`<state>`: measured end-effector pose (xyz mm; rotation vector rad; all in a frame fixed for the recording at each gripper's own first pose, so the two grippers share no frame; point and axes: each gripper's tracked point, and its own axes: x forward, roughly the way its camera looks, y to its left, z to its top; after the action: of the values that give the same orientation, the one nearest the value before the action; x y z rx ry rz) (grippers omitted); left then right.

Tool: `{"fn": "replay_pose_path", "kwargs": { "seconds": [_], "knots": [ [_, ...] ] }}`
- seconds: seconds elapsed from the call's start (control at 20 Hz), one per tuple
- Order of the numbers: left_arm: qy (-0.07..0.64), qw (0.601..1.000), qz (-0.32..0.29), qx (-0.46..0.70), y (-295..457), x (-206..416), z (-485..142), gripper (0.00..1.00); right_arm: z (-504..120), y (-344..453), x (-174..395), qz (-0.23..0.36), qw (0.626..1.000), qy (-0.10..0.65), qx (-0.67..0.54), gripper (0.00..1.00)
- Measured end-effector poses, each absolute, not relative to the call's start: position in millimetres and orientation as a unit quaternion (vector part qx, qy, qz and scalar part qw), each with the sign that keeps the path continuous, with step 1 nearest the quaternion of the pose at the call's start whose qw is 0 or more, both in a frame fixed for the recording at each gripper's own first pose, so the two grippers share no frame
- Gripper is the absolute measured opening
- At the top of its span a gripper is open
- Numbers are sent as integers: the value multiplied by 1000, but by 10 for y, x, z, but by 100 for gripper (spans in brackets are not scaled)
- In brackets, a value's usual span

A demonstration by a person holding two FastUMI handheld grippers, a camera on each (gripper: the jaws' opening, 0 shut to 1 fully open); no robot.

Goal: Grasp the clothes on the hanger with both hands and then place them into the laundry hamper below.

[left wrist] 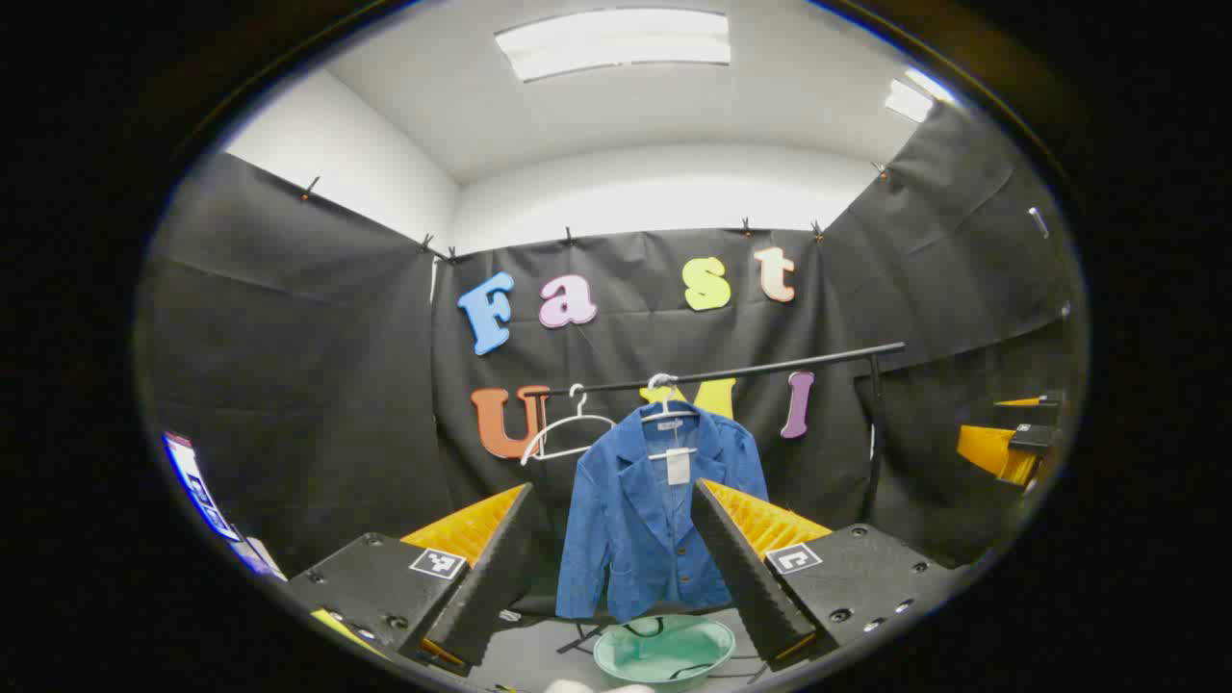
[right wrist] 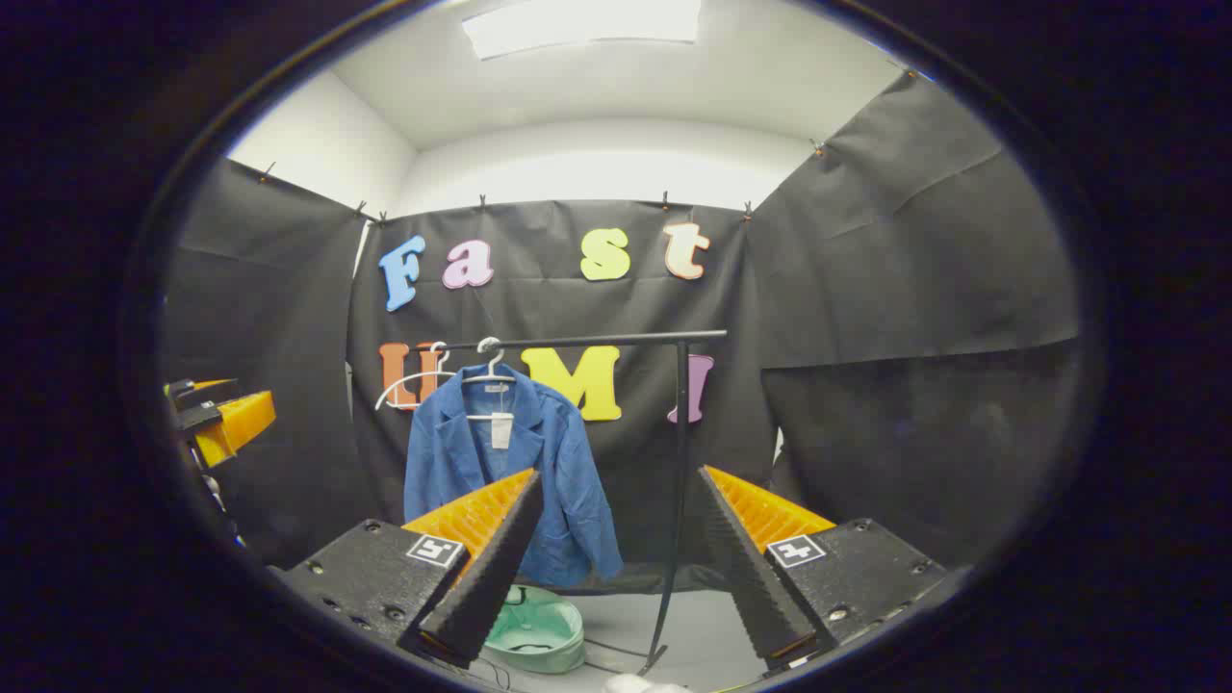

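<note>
Left gripper view shows the blue jacket [left wrist: 654, 520] hanging on a white hanger [left wrist: 668, 409] from the black rail [left wrist: 731, 371], above the green hamper [left wrist: 664, 650] on the floor. Both tools are well apart from the garment. The left hand-held gripper [left wrist: 616, 553] points level at the jacket, fingers spread and empty. The right hand-held gripper [right wrist: 616, 553] sits further right, aimed past the rail's upright post [right wrist: 679, 481], likewise released.

Risks, as judged: the right tool may strike the post on approach; pulling cloth without freeing the hanger could drag the rail; an uneven two-sided grip could drop the jacket beside the small hamper.
</note>
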<state>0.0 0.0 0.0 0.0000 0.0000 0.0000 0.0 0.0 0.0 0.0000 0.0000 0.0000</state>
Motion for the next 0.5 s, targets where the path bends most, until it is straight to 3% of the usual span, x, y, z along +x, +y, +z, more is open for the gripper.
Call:
{"fn": "replay_pose_path", "kwargs": {
  "seconds": [0.5],
  "knots": [
    [7,1000,11,5,369,-78,-29,99,-69,395,7,12,1000,8,-8,100]
  ]
}}
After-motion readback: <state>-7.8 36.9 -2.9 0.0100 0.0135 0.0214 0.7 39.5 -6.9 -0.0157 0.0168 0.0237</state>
